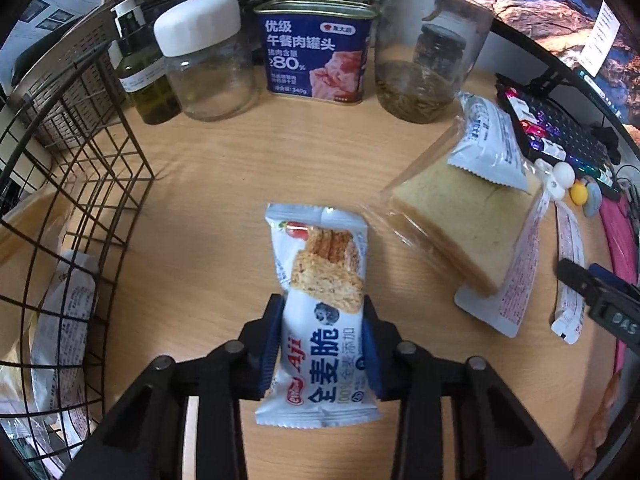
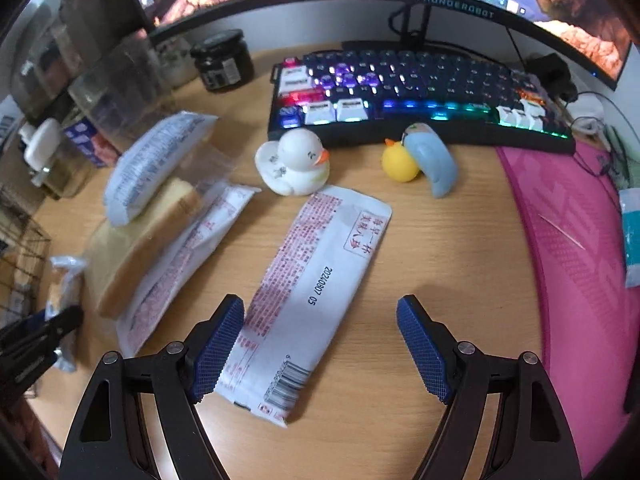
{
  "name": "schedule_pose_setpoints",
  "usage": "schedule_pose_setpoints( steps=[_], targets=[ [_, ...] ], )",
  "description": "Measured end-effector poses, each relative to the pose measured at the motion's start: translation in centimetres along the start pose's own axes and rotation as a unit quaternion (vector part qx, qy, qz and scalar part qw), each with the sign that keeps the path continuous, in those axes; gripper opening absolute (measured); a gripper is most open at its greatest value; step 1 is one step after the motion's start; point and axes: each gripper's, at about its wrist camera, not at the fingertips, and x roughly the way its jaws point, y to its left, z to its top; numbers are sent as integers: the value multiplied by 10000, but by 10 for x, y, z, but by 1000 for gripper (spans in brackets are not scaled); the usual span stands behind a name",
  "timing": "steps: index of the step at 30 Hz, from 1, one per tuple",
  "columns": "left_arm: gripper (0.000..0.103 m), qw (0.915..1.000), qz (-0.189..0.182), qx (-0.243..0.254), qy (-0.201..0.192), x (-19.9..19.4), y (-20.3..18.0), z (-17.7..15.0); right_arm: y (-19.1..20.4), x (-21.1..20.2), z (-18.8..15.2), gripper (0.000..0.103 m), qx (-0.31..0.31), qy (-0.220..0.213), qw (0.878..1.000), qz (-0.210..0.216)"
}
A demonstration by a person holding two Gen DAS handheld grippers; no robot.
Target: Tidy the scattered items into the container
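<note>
Two claws working a crowded desk. Wire basket [image 1: 76, 216] is sitting off to the left of the left gripper [image 1: 320, 344], already holding a few packets. Bagged bread slice [image 1: 452, 224] is lying up and to the right of that claw, a white sachet resting on it. Wafer snack pack [image 1: 320, 312] is sitting pinched between the blue pads, jaws narrowed onto its lower half, top half sticking out forward over the desk. Risk: grip is on soft wrapper, so the pack could be slipping or swinging on the way to the basket and catching the wire rim. Right gripper [image 2: 320, 344] is hanging wide, empty, long white packet [image 2: 308, 292] lying between its fingers, nearer the left one, untouched as far as I can tell.
</note>
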Motion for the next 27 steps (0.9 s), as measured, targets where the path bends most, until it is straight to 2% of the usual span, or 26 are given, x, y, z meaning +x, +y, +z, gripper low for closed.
schedule_pose_setpoints(
  steps=[3, 6, 8, 9, 10, 12, 17, 27],
  targets=[
    [40, 10000, -51, 35, -1, 5, -5, 6, 10, 3, -3, 80, -170, -91, 9993, -328],
    [40, 9999, -84, 44, -38, 3, -4, 6, 14, 2, -7, 80, -284, -175, 9988, -350],
    [40, 9999, -136, 43, -57, 0, -3, 6, 16, 0, -9, 72, -399, -189, 9986, -302],
    [40, 9998, -162, 34, -85, -2, -3, 6, 17, -2, -9, 58, -438, -189, 9984, -296],
    [40, 9998, -172, 43, -102, -3, -3, 6, 18, -3, -9, 51, -448, -169, 9984, -305],
    [40, 9997, -220, 33, -141, -8, -3, 5, 18, -4, -10, 46, -458, -118, 9986, -226],
    [40, 9992, -291, 46, -256, -23, -4, 6, 17, -8, -15, 45, -439, -80, 9989, -114],
    [40, 9966, -489, 40, -668, -67, 1, 7, 23, -49, -19, 45, -471, -401, 9981, -41]
  ],
)
